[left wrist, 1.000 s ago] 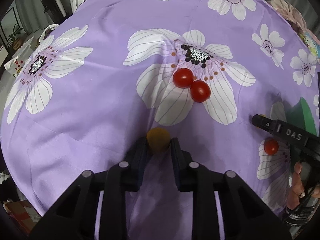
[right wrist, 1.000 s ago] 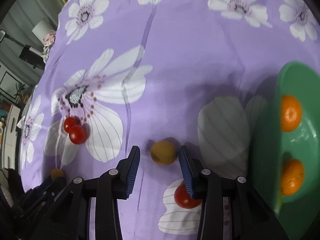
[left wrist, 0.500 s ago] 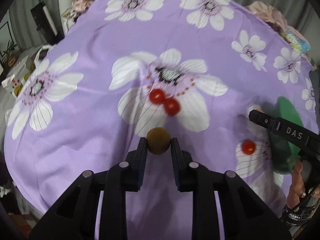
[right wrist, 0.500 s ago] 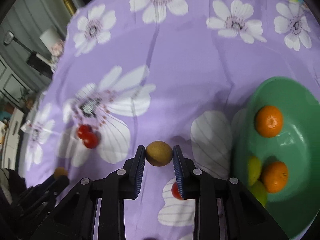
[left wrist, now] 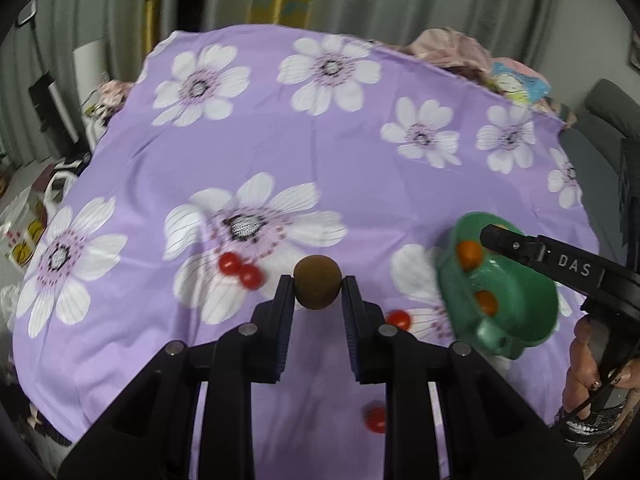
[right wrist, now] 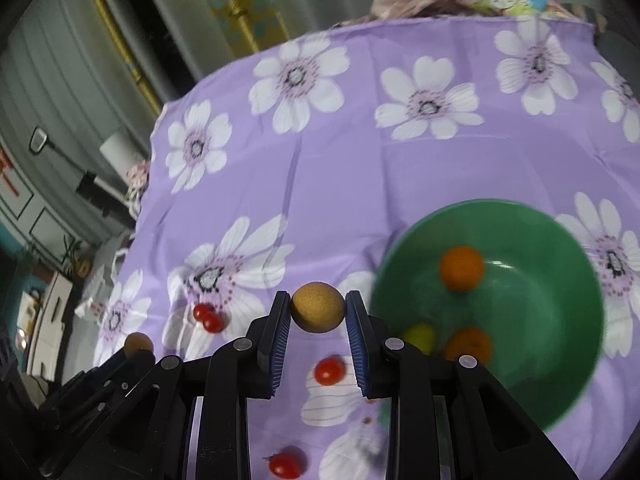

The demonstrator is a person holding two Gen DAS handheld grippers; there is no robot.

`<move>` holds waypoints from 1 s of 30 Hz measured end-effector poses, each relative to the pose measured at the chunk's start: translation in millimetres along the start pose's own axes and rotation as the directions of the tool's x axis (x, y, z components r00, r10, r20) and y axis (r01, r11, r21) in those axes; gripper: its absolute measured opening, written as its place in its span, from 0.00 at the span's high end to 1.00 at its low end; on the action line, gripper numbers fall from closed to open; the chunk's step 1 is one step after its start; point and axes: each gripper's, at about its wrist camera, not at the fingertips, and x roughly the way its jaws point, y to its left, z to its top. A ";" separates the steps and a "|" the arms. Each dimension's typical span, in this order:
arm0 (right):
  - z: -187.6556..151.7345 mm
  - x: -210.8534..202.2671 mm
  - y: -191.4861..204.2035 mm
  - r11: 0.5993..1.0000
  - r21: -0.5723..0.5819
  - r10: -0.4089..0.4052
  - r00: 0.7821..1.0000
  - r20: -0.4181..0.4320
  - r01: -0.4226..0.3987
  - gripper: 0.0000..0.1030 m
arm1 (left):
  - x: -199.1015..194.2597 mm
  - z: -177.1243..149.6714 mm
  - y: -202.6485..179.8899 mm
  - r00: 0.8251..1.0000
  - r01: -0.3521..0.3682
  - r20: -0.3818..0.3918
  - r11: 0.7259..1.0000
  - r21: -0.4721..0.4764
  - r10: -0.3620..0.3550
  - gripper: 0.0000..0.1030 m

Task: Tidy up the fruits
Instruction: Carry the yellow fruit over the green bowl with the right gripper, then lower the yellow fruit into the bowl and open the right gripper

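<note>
My left gripper is shut on a small round brown fruit, held above the purple flowered cloth. My right gripper is shut on a second brown fruit, also lifted off the cloth. A green bowl sits right of the right gripper and holds two oranges and a yellow-green fruit. The bowl shows at the right of the left wrist view too. Cherry tomatoes lie on the cloth: a pair to the left, one nearer the bowl, one near the front edge.
The cloth-covered table drops off at its left and front edges. Bundled fabric and a printed cushion sit at the far right corner. Curtains hang behind. The right gripper's body and a hand reach in beside the bowl.
Both grippers have risen off the cloth, each carrying its brown fruit. The right gripper's jaws, wide around its fruit a second ago, closed on it. The bowl now shows more fully in both views.
</note>
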 end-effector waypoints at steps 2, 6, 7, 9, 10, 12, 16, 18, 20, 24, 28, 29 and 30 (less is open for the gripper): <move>0.9 -7.3 -7.9 1.000 0.018 -0.009 1.000 0.018 0.009 0.72 | -0.7 2.1 -10.2 1.000 0.022 0.008 1.000 0.017 -0.022 0.77; 3.5 -20.8 -26.9 0.998 0.066 -0.017 0.999 0.045 0.014 0.72 | -1.5 5.8 -32.4 0.996 0.085 0.017 0.995 0.056 -0.086 0.77; 3.8 -23.0 -30.9 0.997 0.075 -0.022 0.999 0.049 0.018 0.72 | -1.1 6.6 -38.1 0.995 0.102 0.016 0.993 0.065 -0.103 0.77; 3.7 -27.0 -38.1 0.995 0.093 -0.044 0.998 0.054 0.038 0.72 | -0.1 8.8 -50.9 0.991 0.134 0.016 0.987 0.088 -0.135 0.77; 3.8 -28.8 -42.9 0.993 0.106 -0.061 0.997 0.057 0.054 0.72 | 0.1 10.6 -58.7 0.988 0.151 0.019 0.983 0.103 -0.154 0.77; 3.9 -30.7 -50.6 0.990 0.127 -0.074 0.996 0.058 0.066 0.72 | 0.5 11.5 -69.8 0.984 0.173 0.020 0.976 0.129 -0.177 0.77; 2.7 -30.8 -69.2 0.984 0.174 -0.053 0.998 0.036 0.045 0.72 | 8.4 15.6 -89.9 0.974 0.224 0.003 0.961 0.163 -0.228 0.77; 1.9 -30.1 -77.5 0.979 0.193 -0.076 0.997 0.026 0.070 0.72 | 15.7 17.1 -100.0 0.966 0.256 -0.016 0.952 0.169 -0.257 0.77; 0.9 -30.0 -85.2 0.972 0.215 -0.099 0.995 0.017 0.093 0.72 | 23.4 17.4 -109.7 0.957 0.288 -0.041 0.942 0.173 -0.286 0.77; -1.9 -28.1 -100.4 0.962 0.250 -0.114 0.993 -0.002 0.111 0.72 | 43.0 13.5 -129.3 0.940 0.340 -0.095 0.920 0.194 -0.327 0.77; -3.1 -24.9 -113.7 0.947 0.283 -0.149 0.989 -0.027 0.150 0.72 | 63.0 10.4 -144.3 0.925 0.373 -0.157 0.908 0.190 -0.347 0.77; -3.7 -23.7 -117.4 0.944 0.292 -0.153 0.988 -0.036 0.156 0.72 | 67.2 9.8 -146.9 0.921 0.378 -0.169 0.906 0.188 -0.350 0.77; -4.5 -22.2 -121.7 0.939 0.302 -0.157 0.986 -0.047 0.164 0.72 | 70.6 9.3 -149.1 0.919 0.383 -0.179 0.905 0.186 -0.352 0.77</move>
